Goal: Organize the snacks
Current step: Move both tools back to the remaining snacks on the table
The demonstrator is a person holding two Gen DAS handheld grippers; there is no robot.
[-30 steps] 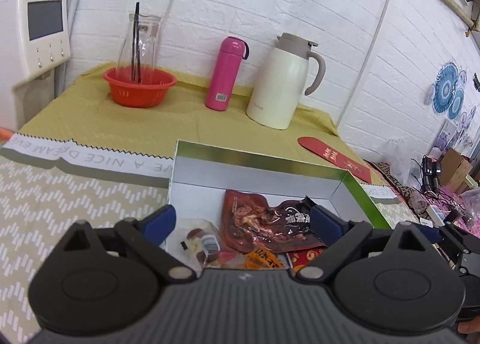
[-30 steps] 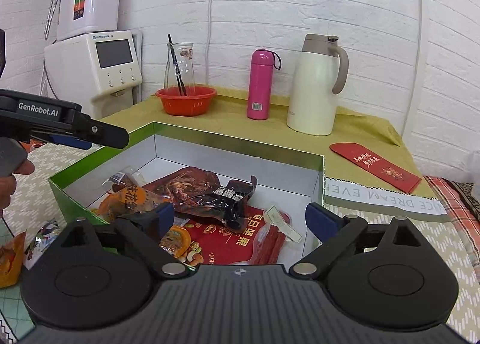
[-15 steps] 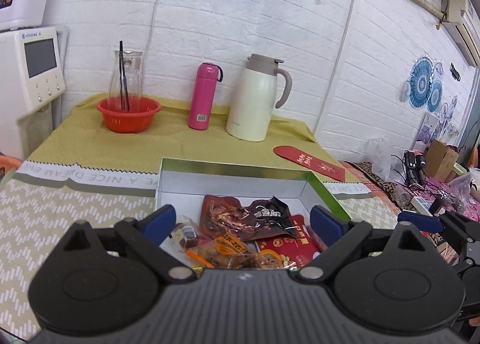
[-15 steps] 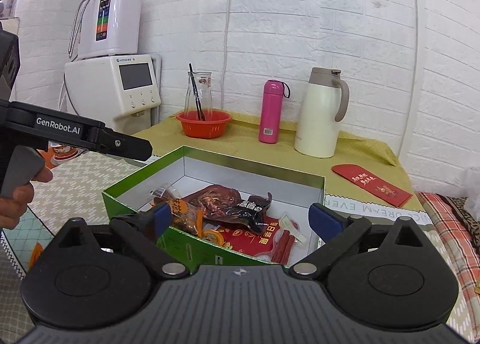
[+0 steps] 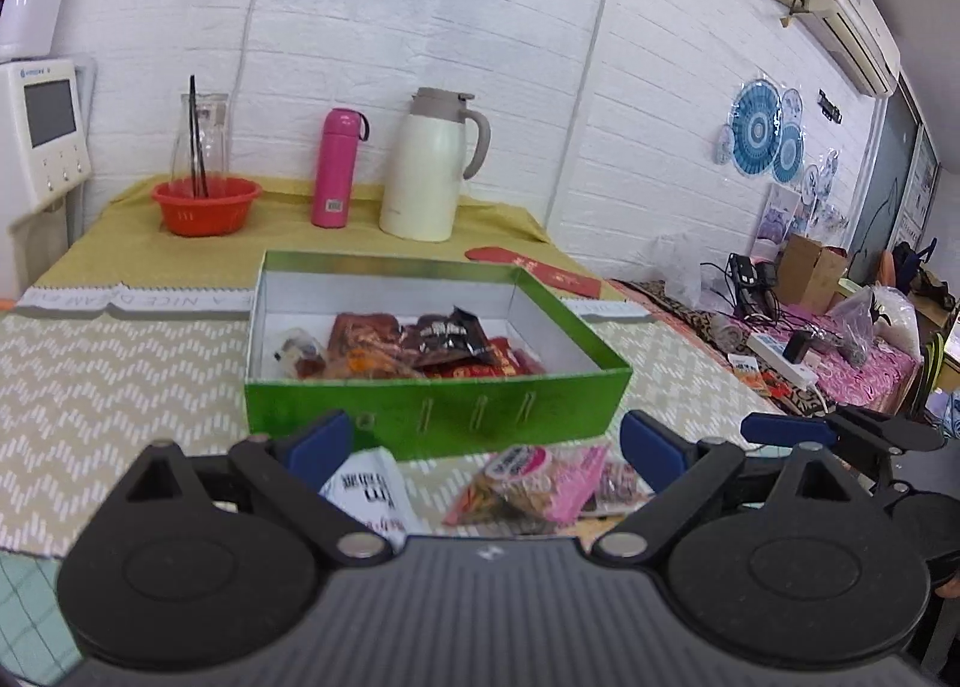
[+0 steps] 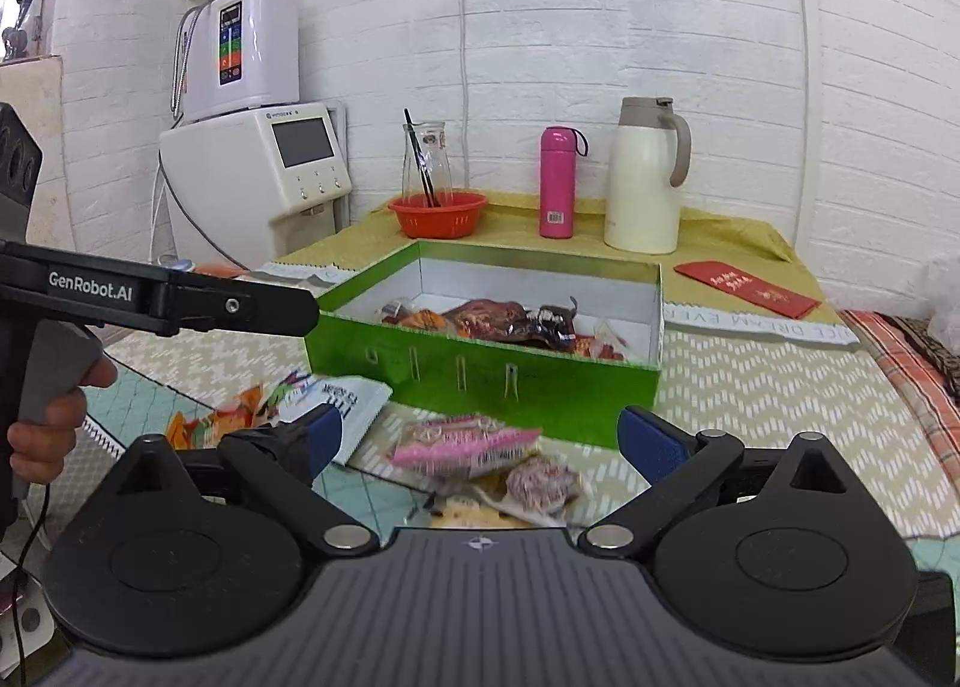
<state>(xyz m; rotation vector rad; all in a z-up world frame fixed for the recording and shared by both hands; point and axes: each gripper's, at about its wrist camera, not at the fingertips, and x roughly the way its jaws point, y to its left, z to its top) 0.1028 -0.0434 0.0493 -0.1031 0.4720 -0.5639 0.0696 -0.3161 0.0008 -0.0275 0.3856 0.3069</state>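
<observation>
Snacks in box: a heap of packets, a dark brown one (image 5: pixel 444 330) on top, lies inside the green box (image 5: pixel 432 408), toward its near wall; red and orange wrappers show beneath it.
Snacks outside box: a pink packet (image 6: pixel 465 441) and a white packet (image 6: pixel 351 402) with black print lie on the table just in front of the box's near wall; a small orange packet (image 6: pixel 231 420) lies left of the white one in the right wrist view.
Green box: open, white inside, standing on the patterned tablecloth (image 5: pixel 108 387) in the middle of the table.
Left gripper (image 5: pixel 485 441): blue-padded fingers wide apart, nothing between them, raised over the loose packets in front of the box.
Right gripper (image 6: pixel 480 441): fingers also spread wide and holding nothing, above the pink packet on the near side of the box.
Hand (image 6: pixel 45 429): grasps the left gripper's grey handle at the left edge of the right wrist view.
Behind the box: an orange bowl (image 5: pixel 206 205) with a glass jar (image 5: pixel 201 138) in it, a pink bottle (image 5: pixel 337 168), and a cream jug (image 5: pixel 435 165) stand in a row on a yellow cloth by the brick wall.
Red envelope (image 6: pixel 747 288): flat on the cloth, right of the box.
Dispenser (image 6: pixel 258 180): white, with a screen, left of the table.
</observation>
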